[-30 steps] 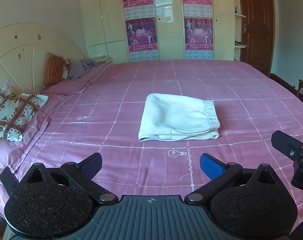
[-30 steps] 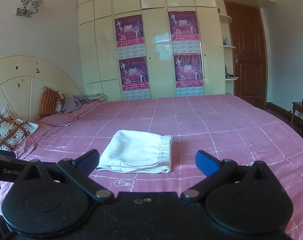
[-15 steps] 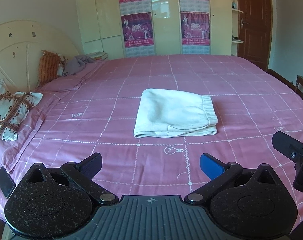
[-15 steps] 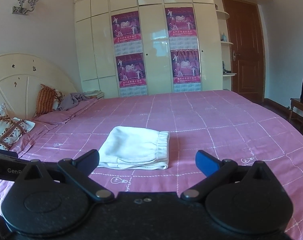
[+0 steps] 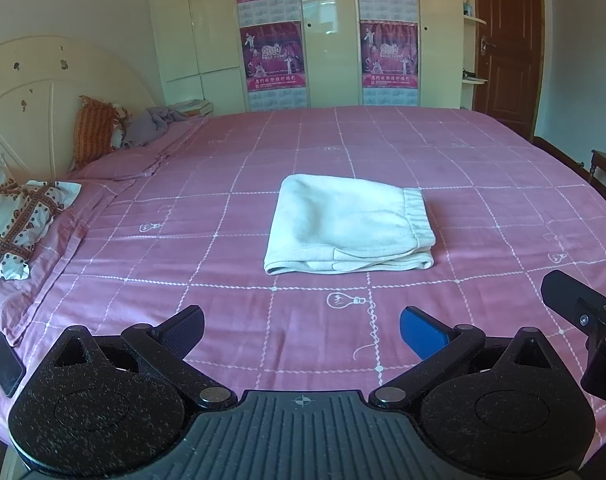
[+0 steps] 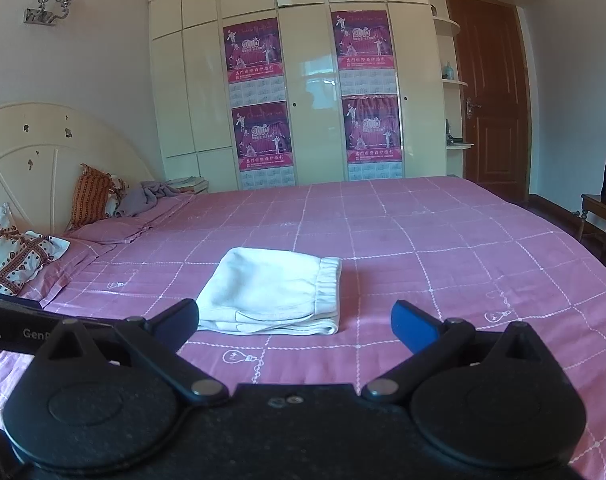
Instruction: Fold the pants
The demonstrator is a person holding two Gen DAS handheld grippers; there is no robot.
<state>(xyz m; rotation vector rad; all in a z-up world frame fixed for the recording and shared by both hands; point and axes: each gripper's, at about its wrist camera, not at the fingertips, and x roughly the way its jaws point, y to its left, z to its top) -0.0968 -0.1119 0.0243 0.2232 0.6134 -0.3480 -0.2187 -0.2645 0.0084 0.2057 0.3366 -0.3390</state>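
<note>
The folded cream fleece pants point(image 5: 349, 226) lie at frame centre on the pink grid-patterned bed point(image 5: 483, 208), while the left tool point(image 5: 302, 330) and right tool point(image 6: 295, 320) stand wide apart, holding nothing.

Wardrobe point(image 6: 303, 80): cream, behind the bed point(image 6: 423, 248)
Door point(image 6: 491, 92): brown, right of wardrobe
Wall lamp point(image 6: 51, 0): left of wardrobe, above headboard point(image 6: 43, 160)
</note>
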